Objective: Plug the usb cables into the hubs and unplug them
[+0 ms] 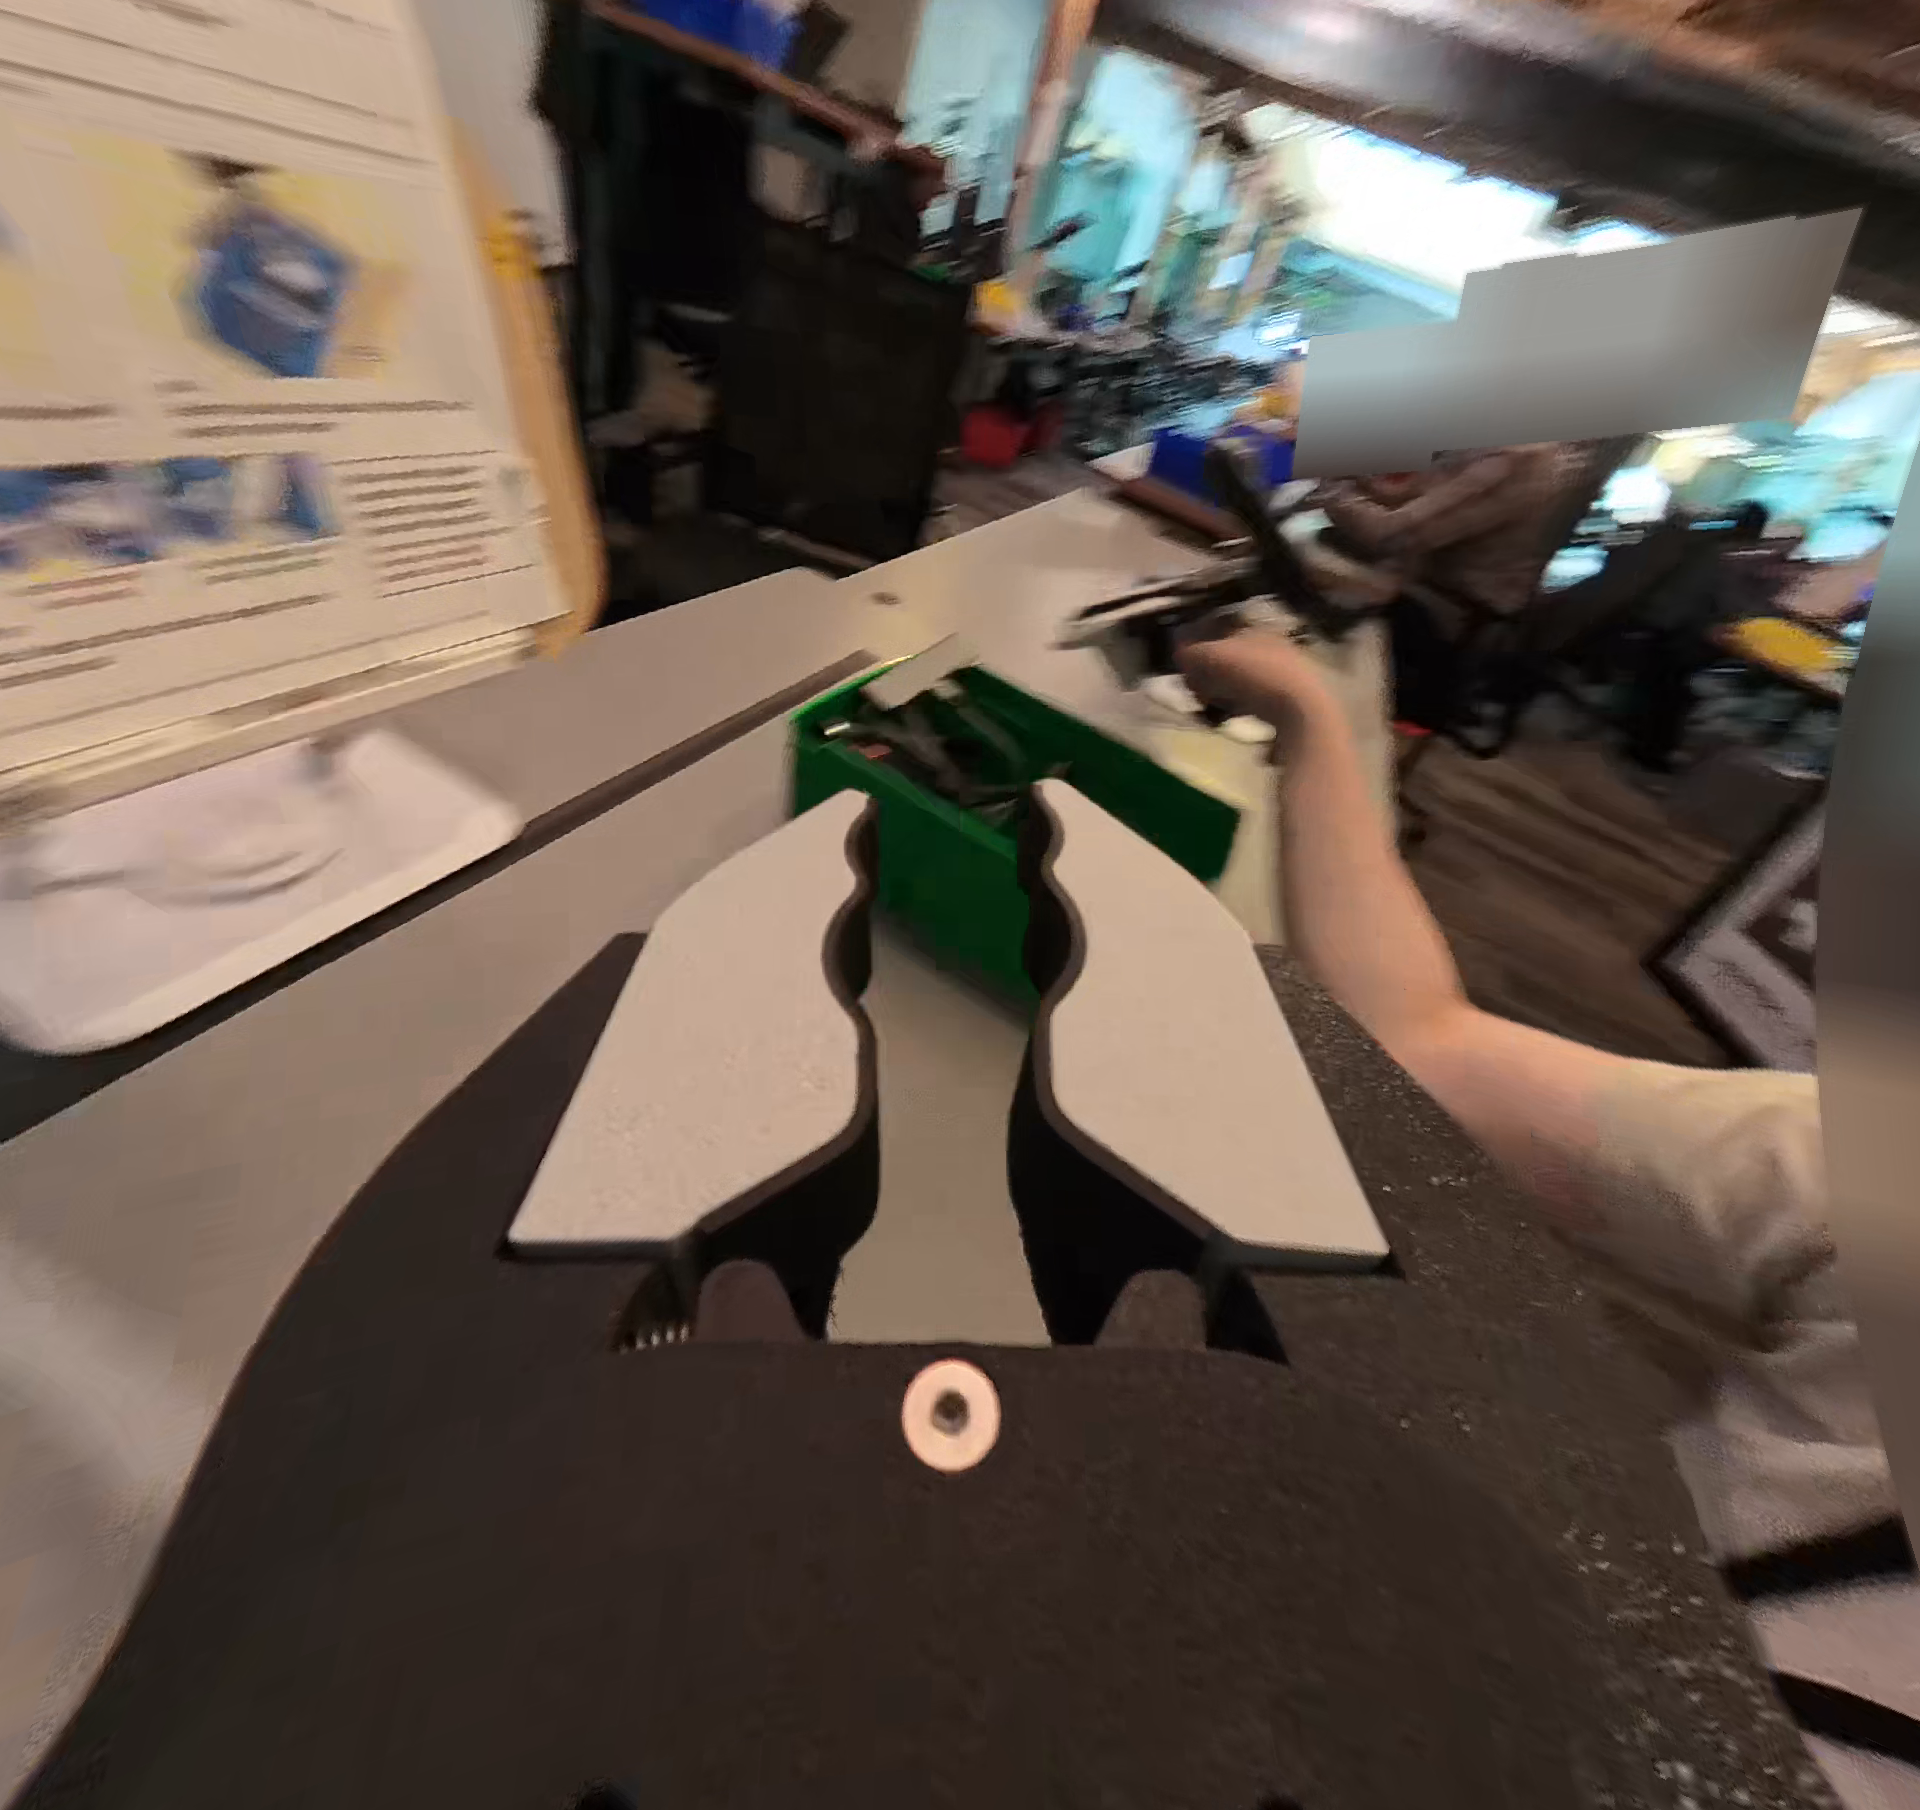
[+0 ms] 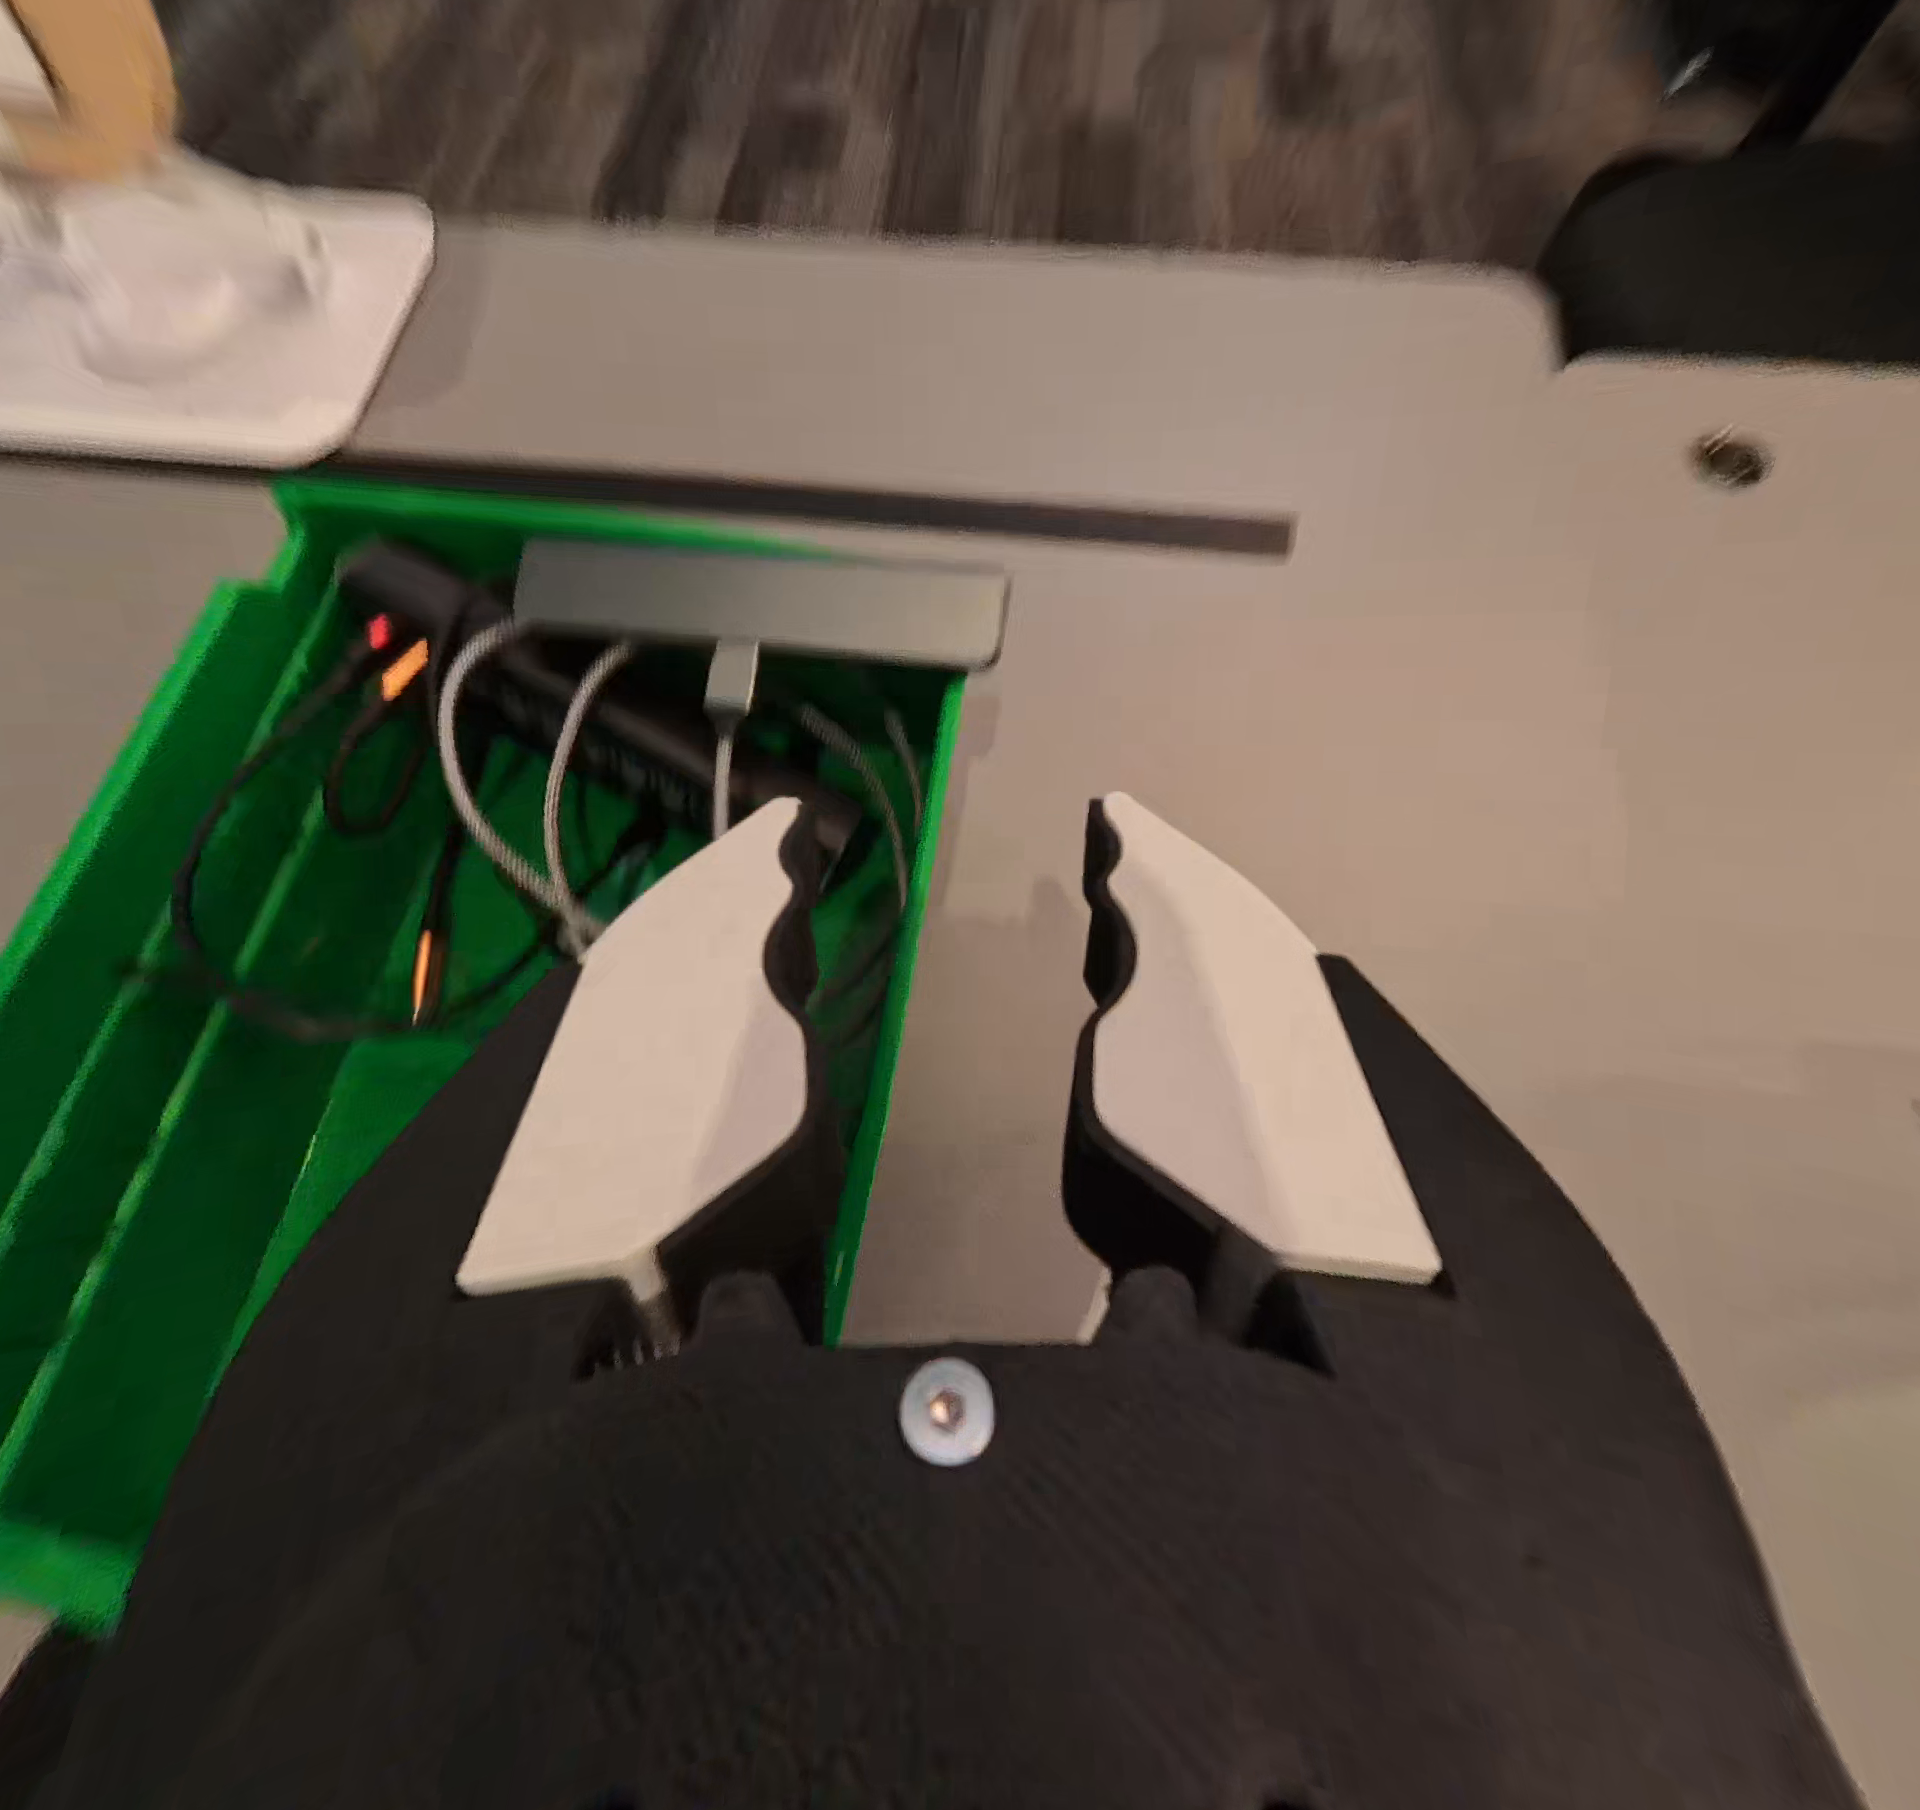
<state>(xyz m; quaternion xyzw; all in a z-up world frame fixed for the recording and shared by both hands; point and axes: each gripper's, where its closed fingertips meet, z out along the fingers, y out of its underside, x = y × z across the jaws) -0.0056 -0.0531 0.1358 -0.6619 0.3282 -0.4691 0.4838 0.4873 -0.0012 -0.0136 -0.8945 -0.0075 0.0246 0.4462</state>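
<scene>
On the grey tabletop (image 2: pixel 1351 825) sits a green plastic bin (image 2: pixel 208 1085), and only the right wrist view looks down into it. A flat grey rectangular hub (image 2: pixel 758 607) lies across the bin's far rim at 12 o'clock, with a grey plug (image 2: pixel 732 680) seated in its near edge and a braided grey cable (image 2: pixel 468 804) looping below. Black cables (image 2: pixel 260 929) with orange-tipped connectors tangle at 10 o'clock; blur obscures their ends. The right gripper (image 2: pixel 945 835) hangs above the bin's right wall, jaws spread wide, holding nothing.

The left wrist view shows the bin (image 1: pixel 935 877) from the side, contents largely hidden. The left gripper (image 1: pixel 951 815) stands moderately parted and empty. At 2 o'clock a hand (image 1: pixel 1257 690) carries the other gripper, heavily blurred. A white tray (image 1: pixel 208 877) lies at 9 o'clock beneath a printed poster board (image 1: pixel 229 306).
</scene>
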